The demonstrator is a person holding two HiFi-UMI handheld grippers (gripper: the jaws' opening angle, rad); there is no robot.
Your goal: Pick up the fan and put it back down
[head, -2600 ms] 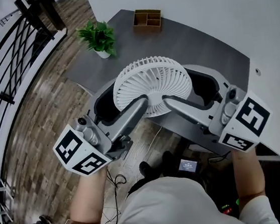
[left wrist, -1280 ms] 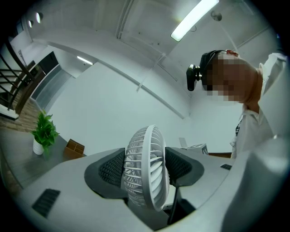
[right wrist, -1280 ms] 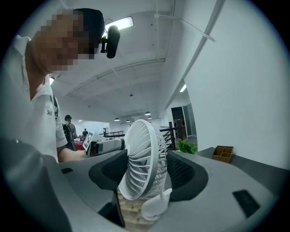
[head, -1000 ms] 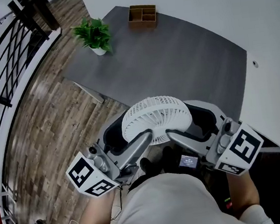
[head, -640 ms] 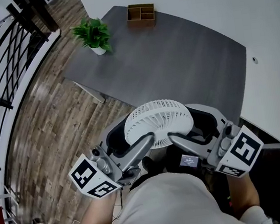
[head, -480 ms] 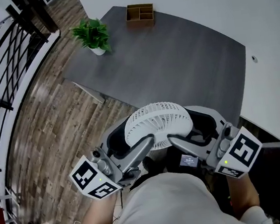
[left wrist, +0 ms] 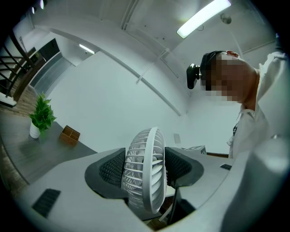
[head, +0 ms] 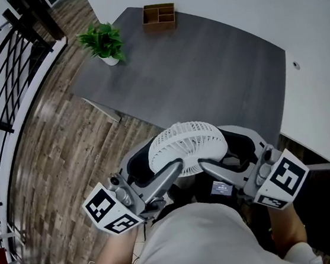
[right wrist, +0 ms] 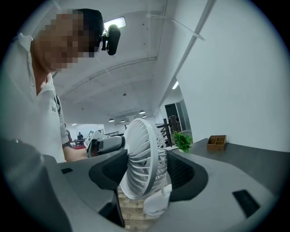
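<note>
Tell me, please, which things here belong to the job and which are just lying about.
Job: fan; left gripper and right gripper, both clamped on it.
Lying about: potted plant and wooden organiser, on the grey table.

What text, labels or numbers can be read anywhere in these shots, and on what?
No readable text in any view.
Left cube and right cube: black-and-white square patterns only, no letters or digits.
Small screen below the fan: lit, too small to read.
Fan: no brand or label shows.
</note>
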